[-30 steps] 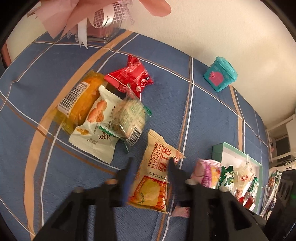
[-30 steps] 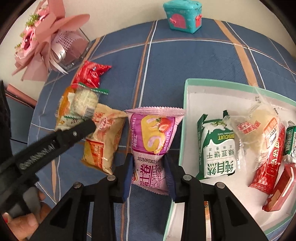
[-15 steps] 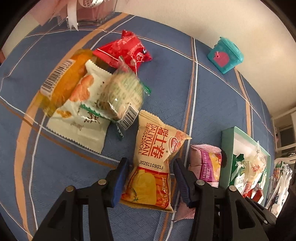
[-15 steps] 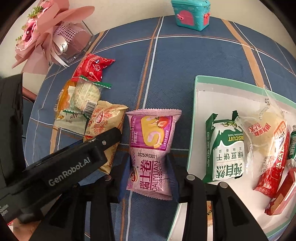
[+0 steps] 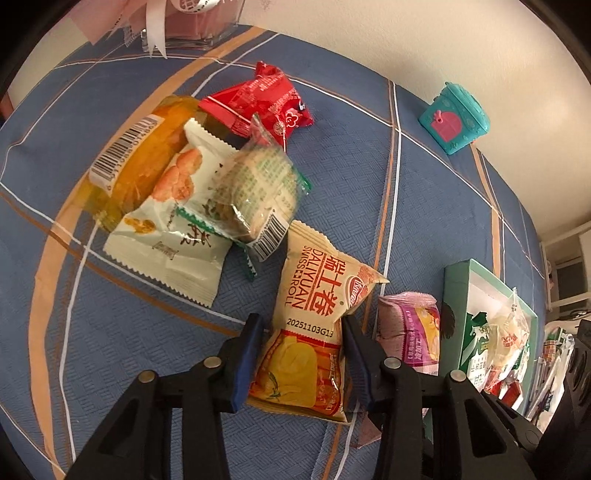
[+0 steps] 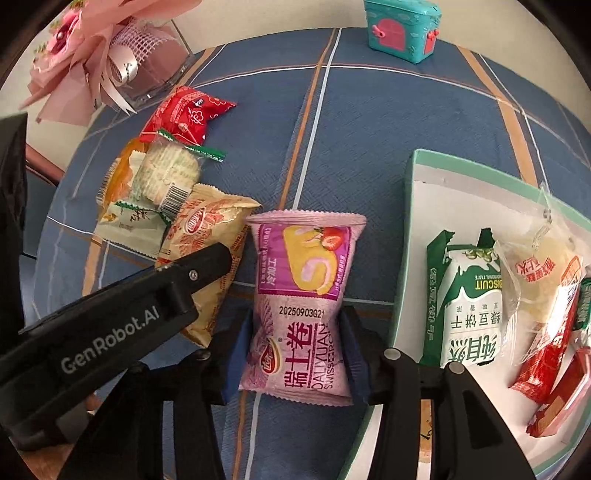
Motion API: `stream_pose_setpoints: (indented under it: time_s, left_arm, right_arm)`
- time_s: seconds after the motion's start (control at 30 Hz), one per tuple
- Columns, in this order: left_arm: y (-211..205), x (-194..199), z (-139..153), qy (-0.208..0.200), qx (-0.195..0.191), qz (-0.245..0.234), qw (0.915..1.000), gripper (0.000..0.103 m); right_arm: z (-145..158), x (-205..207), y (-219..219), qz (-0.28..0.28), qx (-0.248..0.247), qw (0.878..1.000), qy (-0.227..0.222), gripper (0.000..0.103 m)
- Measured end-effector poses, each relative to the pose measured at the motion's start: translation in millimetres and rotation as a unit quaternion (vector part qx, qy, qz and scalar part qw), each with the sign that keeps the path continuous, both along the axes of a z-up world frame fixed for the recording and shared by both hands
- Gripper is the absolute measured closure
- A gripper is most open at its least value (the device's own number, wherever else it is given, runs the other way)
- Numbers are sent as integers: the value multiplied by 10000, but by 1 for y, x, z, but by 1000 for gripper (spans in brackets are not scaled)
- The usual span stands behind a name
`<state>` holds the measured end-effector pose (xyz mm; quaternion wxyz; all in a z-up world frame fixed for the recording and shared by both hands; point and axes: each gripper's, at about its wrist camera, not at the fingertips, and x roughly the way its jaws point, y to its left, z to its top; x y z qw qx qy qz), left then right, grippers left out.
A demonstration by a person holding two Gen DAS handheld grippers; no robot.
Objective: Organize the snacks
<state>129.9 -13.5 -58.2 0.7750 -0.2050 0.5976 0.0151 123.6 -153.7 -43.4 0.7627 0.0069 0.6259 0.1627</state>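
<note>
L gripper [image 5: 301, 354] closing on yellow-orange crinkly Swiss-roll packet [image 5: 314, 321], pads pinching its waist. R gripper [image 6: 295, 354] opening, pink-purple plastic Swiss-roll packet [image 6: 301, 295] w/ sides dented betw. pads on blue checked tablecloth [image 6: 369, 122].

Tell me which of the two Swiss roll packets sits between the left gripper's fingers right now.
The yellow-orange Swiss roll packet, between the closing left gripper. The pink strawberry packet is in the opening right gripper.

- A home, by every sign: the worktop [image 5: 369, 155] wears a blue plaid cloth with orange and white stripes.
- A pink ribboned bouquet [image 6: 92, 59] sits in a clear glass holder against a plain cream wall.
- A small teal toy chest [image 6: 402, 29] with pink doors stands at the far edge.
- Loose packaged snacks [image 5: 184, 192] are scattered across the cloth.
</note>
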Motion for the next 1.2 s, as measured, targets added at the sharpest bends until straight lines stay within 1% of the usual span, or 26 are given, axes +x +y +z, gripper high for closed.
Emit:
stream_pose_setpoints:
  time_s: [0.4,0.67,0.73,0.93,1.03,1.2]
  left_arm:
    - [-5,3,-1,-31,123,-32,9999,57]
    - [-5,4,-3,-38,113,-22,9999,58]
    - [-4,3,-2,-43,120,-3,9999,61]
    - [-1,2,2,-86,75,46,9999,65]
    - [1,2,7,-142,73,77,9998,65]
    - [7,-1,24,-347,53,130,9993,65]
  right_arm:
    - [-4,-13,22,331,-568,9973,-341,53]
    - [-6,-23,31,319,-586,9969,-410,53]
    - [-7,-21,28,309,-577,9971,-385,53]
    - [-4,-14,16,171,-383,9988,-258,56]
    - [-4,-13,11,81,-291,9994,-188,57]
    - [4,-7,0,-94,16,9999,-100,57]
